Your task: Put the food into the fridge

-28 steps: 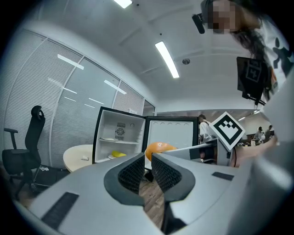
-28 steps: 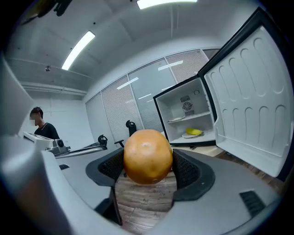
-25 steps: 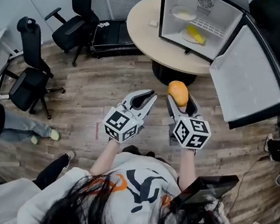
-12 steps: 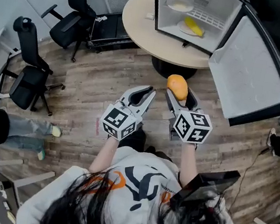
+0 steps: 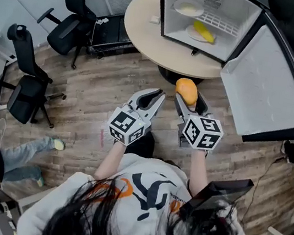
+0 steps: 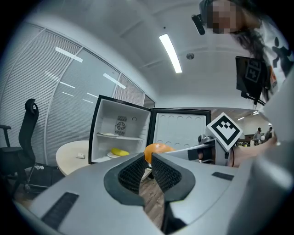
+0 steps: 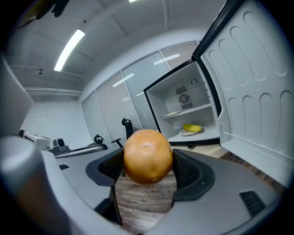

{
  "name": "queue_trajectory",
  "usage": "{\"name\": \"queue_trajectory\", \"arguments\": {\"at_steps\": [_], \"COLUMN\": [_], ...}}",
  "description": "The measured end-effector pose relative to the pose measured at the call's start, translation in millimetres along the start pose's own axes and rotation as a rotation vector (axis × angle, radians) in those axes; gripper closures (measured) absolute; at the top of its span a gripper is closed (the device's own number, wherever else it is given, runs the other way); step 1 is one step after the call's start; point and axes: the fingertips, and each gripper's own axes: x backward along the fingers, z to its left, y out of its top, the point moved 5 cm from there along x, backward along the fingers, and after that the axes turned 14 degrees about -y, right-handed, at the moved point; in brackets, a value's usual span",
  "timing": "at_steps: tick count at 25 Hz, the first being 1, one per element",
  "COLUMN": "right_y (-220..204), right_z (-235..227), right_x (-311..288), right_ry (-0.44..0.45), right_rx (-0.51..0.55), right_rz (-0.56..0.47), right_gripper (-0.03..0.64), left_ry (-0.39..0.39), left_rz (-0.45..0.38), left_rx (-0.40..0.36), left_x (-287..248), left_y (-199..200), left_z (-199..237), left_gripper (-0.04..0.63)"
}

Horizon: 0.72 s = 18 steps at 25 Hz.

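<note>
Since the orange fruit [image 7: 148, 156] looks firm, round and smooth, the right hand-held gripper [image 7: 147, 173] pinches it across its widest middle; the left hand-held gripper [image 6: 148, 166] is closed, empty.

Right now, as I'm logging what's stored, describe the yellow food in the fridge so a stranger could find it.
On the round table stands a small open fridge. On its floor, below the shelf, a plate carries the long yellow food. The upper plate looks pale, and the orange fruit is round and sits outside, in the right gripper's jaws.
</note>
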Motion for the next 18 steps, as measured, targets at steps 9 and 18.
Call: {"name": "queue_trajectory", "arguments": {"at_steps": [9, 18], "right_y": [29.1, 47.7], "right_z": [18.0, 44.4], "right_x": [-79.2, -158.2], "right_ry": [-0.047, -0.088], "right_rx": [-0.027, -0.046], "right_rz": [0.009, 0.016], "right_gripper": [0.291, 0.291], "left_ry": [-0.061, -0.115], "left_rz": [0.004, 0.013], "left_rx": [-0.010, -0.041], "left_x": [-17.3, -15.9], "left_y": [24.0, 35.8], "left_z": [90.4, 180.3], "left_gripper": [0.557, 0.557]}}
